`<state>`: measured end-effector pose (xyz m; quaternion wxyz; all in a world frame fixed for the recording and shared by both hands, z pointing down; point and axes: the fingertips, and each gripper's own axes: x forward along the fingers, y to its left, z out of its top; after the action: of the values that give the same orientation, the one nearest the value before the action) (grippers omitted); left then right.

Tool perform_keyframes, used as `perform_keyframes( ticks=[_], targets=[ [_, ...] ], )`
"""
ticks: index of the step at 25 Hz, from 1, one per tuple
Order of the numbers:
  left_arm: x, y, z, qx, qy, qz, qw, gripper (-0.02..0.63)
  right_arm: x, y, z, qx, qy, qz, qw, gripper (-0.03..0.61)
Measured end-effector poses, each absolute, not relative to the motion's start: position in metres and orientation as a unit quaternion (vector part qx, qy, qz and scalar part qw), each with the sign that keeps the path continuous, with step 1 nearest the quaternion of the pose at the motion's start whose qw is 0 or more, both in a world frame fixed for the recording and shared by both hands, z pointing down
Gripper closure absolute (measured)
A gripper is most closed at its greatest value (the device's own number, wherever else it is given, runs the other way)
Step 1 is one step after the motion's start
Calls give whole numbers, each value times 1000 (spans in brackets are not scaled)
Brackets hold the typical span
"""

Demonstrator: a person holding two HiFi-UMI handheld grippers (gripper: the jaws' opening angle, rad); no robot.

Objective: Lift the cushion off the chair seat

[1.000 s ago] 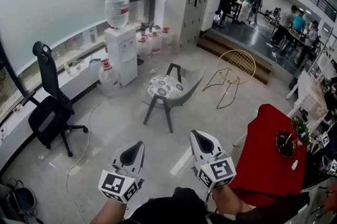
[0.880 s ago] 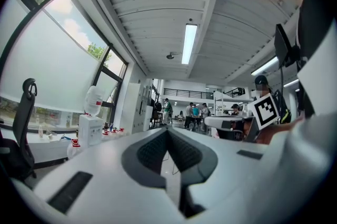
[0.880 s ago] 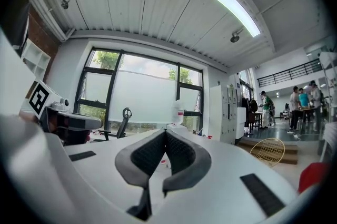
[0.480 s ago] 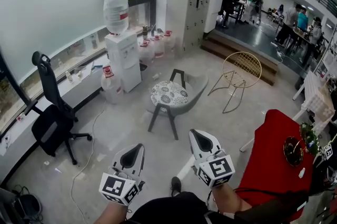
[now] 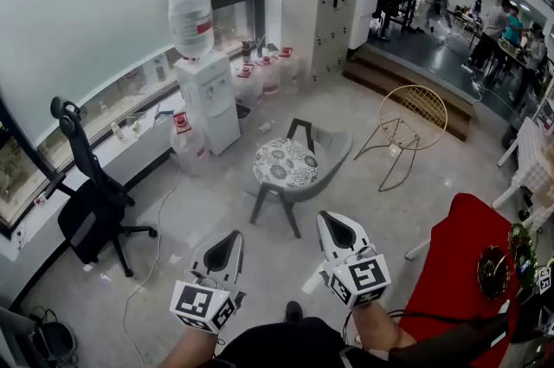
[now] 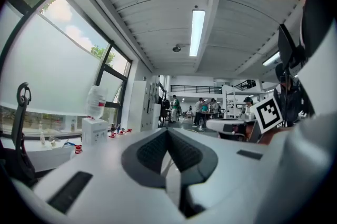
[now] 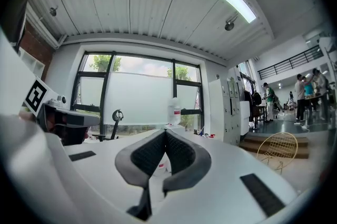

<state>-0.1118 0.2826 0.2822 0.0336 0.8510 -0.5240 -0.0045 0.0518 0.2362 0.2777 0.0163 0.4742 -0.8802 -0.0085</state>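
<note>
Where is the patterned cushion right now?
In the head view, the cushion lies on the grey chair at centre, between the water dispenser and the wire chair.

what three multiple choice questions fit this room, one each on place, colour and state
1. Where does the patterned cushion lie? A on the floor; B on the seat of the grey chair; C on a table.
2. What colour is the office chair by the window? A black; B white; C yellow.
3. How do the left gripper and the right gripper stand? A wide open; B shut on the cushion; C shut and empty.
Answers: 1 B, the head view shows it resting on the seat. 2 A, its seat, back and base are black. 3 C, each gripper view shows the jaws together with nothing between them.
</note>
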Motion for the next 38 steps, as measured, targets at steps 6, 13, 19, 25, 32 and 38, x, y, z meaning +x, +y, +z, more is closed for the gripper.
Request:
perform_keyframes(
  ticks=[6,13,19,25,32,38],
  targets=[
    [-91,224,281,841,-540,-4,33,606,77,182,280,472,-881,-4,14,574],
    [-63,177,276,845,-533,-8,36,606,115,137,273,485,-875,4,-15,574],
    [-57,141,278,846,-532,16,35,606,117,104,278,480,-877,6,-2,574],
    [-57,96,288,860,-508,15,39,606,112,68,292,494,-869,12,10,574],
    [-73,36,280,878,-478,0,34,606,94,18,283,514,-858,4,18,574],
    [-88,-1,282,889,-457,1,32,606,77,-19,285,525,-851,8,26,574]
  ],
)
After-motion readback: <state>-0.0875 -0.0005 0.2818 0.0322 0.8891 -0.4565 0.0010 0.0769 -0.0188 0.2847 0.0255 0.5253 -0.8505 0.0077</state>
